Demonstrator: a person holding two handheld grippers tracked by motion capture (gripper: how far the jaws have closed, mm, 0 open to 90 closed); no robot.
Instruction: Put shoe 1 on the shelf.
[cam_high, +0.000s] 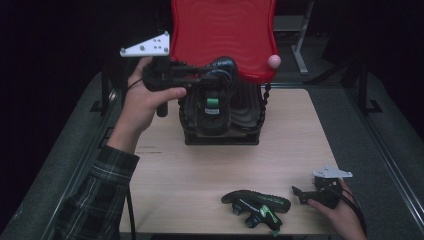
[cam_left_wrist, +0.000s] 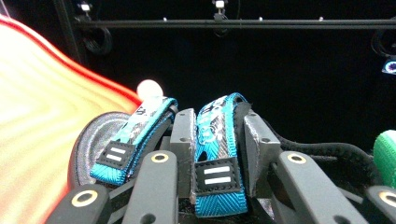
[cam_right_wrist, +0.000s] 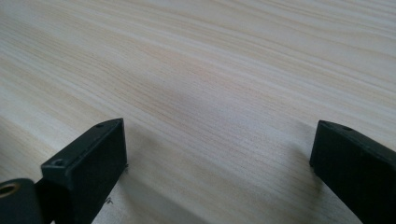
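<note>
L gripper (cam_high: 200, 80) jaws pinch a blue-strapped sandal's (cam_left_wrist: 217, 154) strap, held above the far shoe rack (cam_high: 220, 135) (prob. for stowing). R gripper (cam_high: 305, 196), jaws spread, rests idle on surface (cam_right_wrist: 210, 70) near-right.

Left gripper (cam_high: 212, 80) tips hidden behind the blue-strapped sandal (cam_high: 220, 67) in high view; sandal sole mostly out of sight behind its strap (cam_left_wrist: 217, 154) in left gripper view. Red lid (cam_high: 222, 30) cut off by top edge. Black case (cam_high: 220, 117) inside too dark to tell contents. Green-strapped sandal (cam_high: 257, 204) partly cut by bottom edge. Right gripper (cam_high: 300, 194) partly covered by hand (cam_high: 342, 212).
</note>
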